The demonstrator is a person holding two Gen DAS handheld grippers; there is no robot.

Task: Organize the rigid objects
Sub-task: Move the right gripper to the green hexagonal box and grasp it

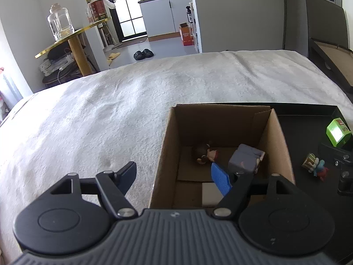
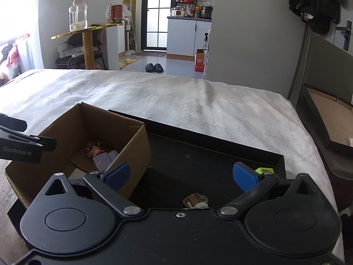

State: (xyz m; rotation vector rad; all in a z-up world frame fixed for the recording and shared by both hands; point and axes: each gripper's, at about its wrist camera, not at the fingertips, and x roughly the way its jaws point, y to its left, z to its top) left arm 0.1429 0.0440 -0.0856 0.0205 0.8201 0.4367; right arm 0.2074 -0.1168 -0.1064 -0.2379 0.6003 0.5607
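Both tongs released, nothing between them. My left gripper straddles the cardboard box wall; figurine and grey block inside. Right gripper hangs over the black tray, lined up on the small toy near its front edge; green box waits at the right edge.

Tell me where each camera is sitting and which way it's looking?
Left wrist: rides the left tool, looking down into the cardboard box on the bed; its open fingers show.
Right wrist: rides the right tool, facing the black tray; its open fingers and the left tool's side show.
Shared: box, tray, green toy, small figurine.
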